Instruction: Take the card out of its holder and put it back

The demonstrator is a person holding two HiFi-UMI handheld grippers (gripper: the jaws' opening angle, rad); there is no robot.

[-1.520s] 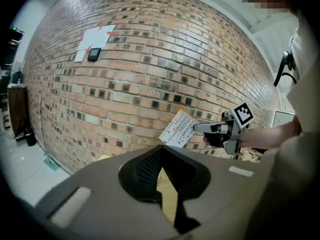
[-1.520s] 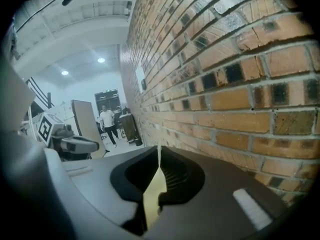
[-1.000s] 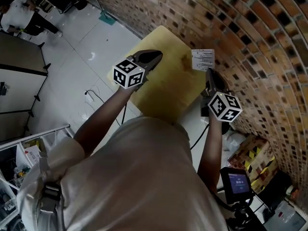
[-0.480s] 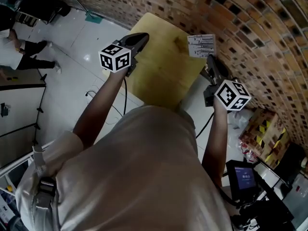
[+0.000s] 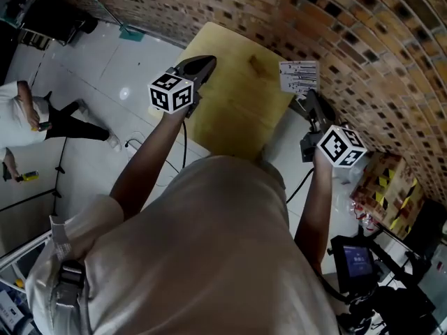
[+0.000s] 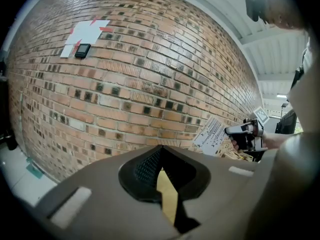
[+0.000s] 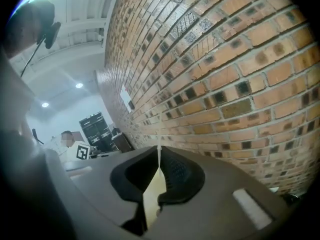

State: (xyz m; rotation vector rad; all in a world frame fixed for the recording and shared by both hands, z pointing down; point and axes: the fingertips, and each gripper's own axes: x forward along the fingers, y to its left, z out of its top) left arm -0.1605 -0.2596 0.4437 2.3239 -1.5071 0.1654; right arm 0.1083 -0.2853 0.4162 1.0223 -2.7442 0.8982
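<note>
Head view: right gripper (image 5: 308,100) clamps a white printed card (image 5: 299,76) by the brick wall (image 5: 370,40) — left gripper (image 5: 204,64), jaws closed and empty, hovers over the pale wooden table (image 5: 237,117).

We see the right gripper (image 7: 159,156) with its two dark jaws pressed together on the card (image 7: 159,143), which stands edge-on as a thin white line at the centre. A brick wall (image 7: 225,74) fills the picture from twelve to five o'clock. At nine o'clock, well apart from the jaws, are a person in white (image 7: 61,140), a marker cube (image 7: 82,152) and a dark cabinet (image 7: 95,129). At six o'clock, between the jaws, a pale yellow surface (image 7: 149,199) shows.
</note>
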